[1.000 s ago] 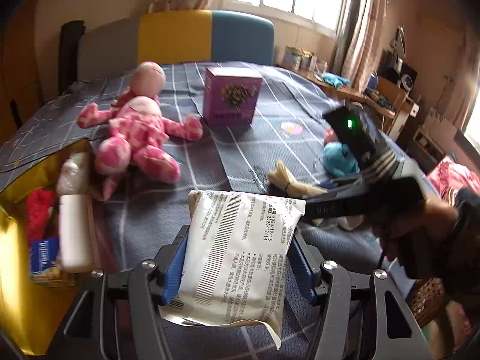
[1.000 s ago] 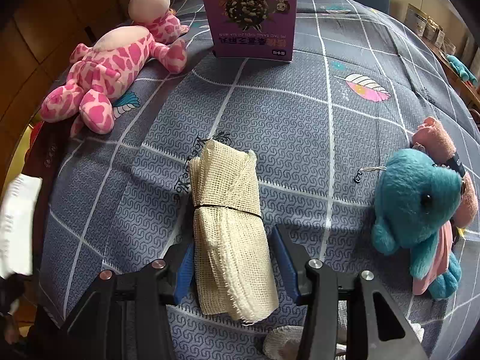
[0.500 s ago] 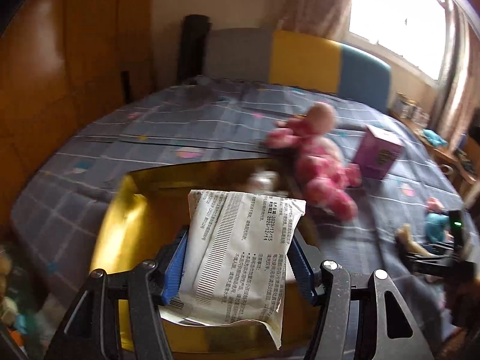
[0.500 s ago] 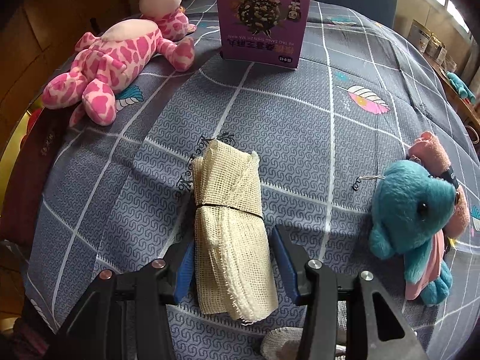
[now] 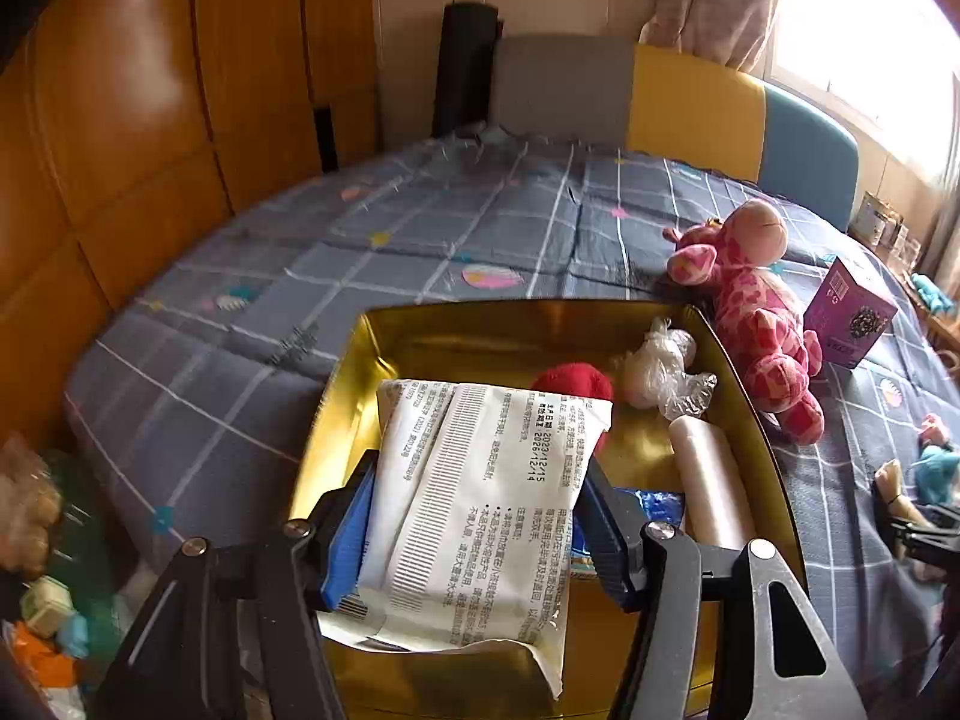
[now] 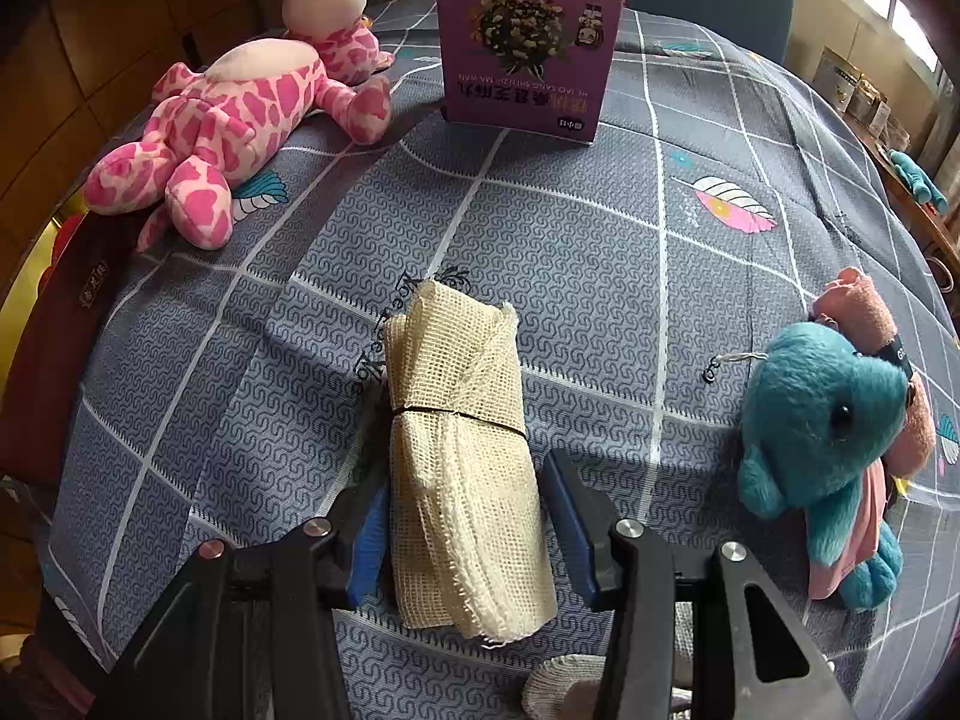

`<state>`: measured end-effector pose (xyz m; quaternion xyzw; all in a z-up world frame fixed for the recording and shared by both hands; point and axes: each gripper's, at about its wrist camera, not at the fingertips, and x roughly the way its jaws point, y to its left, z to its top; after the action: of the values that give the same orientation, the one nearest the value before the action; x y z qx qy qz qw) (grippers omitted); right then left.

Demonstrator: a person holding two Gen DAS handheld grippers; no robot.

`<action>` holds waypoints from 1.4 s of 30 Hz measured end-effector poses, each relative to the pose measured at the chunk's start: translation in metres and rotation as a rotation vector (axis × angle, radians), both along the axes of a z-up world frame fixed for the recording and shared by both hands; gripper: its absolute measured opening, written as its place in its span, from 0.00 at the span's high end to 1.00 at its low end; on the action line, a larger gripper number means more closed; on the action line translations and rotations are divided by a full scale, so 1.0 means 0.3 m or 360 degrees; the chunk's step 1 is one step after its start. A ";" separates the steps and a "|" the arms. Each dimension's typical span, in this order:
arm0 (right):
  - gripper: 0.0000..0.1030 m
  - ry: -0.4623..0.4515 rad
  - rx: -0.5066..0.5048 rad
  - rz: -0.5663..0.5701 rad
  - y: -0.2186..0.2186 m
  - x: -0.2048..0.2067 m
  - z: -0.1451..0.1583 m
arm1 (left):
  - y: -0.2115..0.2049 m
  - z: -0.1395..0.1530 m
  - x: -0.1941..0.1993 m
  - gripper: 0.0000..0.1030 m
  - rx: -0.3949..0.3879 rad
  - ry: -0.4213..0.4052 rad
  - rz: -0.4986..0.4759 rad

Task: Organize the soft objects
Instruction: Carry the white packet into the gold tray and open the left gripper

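Note:
My left gripper (image 5: 477, 516) is shut on a white printed soft packet (image 5: 480, 510) and holds it over a gold tin box (image 5: 336, 414). The box holds a red soft thing (image 5: 573, 381), a crumpled clear bag (image 5: 660, 369), a white roll (image 5: 711, 480) and a blue packet (image 5: 657, 504). My right gripper (image 6: 468, 519) is open, its fingers on either side of a rolled cream mesh cloth (image 6: 462, 450) lying on the bedspread. A pink spotted plush (image 6: 234, 114) and a teal plush (image 6: 822, 438) lie on the bed.
A purple carton (image 6: 525, 48) stands at the back; it also shows in the left wrist view (image 5: 849, 321). A pink cloth (image 6: 864, 312) lies behind the teal plush. Wooden panels (image 5: 150, 120) and a grey, yellow and blue headboard (image 5: 660, 102) border the bed. Clutter lies on the floor at left (image 5: 36, 540).
My left gripper swung left with the packet, from over the bedspread to above the gold box. My right gripper stayed around the mesh cloth, moving slightly closer.

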<state>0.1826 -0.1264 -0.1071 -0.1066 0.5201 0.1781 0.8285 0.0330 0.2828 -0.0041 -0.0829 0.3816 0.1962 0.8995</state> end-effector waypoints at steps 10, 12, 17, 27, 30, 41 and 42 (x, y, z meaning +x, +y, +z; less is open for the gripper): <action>0.53 -0.0004 -0.0009 0.0001 0.001 -0.004 0.003 | 0.171 -0.072 0.134 0.40 -0.0296 0.0114 0.0053; 0.53 -0.0004 -0.0009 0.0003 -0.001 -0.003 0.004 | 0.195 -0.086 0.171 0.40 -0.0320 0.0124 0.0066; 0.53 -0.0006 -0.0014 0.0004 -0.001 0.001 0.004 | 0.234 -0.140 0.268 0.39 -0.0340 0.0180 0.0108; 0.53 -0.0005 -0.0014 0.0003 0.002 0.005 0.004 | 0.260 -0.238 0.389 0.27 -0.0344 0.0243 0.0159; 0.53 -0.0008 -0.0020 0.0006 0.004 0.007 0.003 | 0.244 -0.199 0.367 0.27 -0.0257 0.0202 0.0160; 0.53 -0.0026 -0.0040 0.0016 0.011 0.003 0.002 | 0.042 -0.025 0.132 0.23 -0.0077 -0.0055 0.0077; 0.53 -0.0029 -0.0043 0.0018 0.011 0.002 0.002 | 0.019 -0.018 0.111 0.23 -0.0078 -0.0068 0.0062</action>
<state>0.1833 -0.1231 -0.1064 -0.1222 0.5144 0.1747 0.8306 0.0664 0.2884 -0.0095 -0.1164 0.3654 0.2023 0.9011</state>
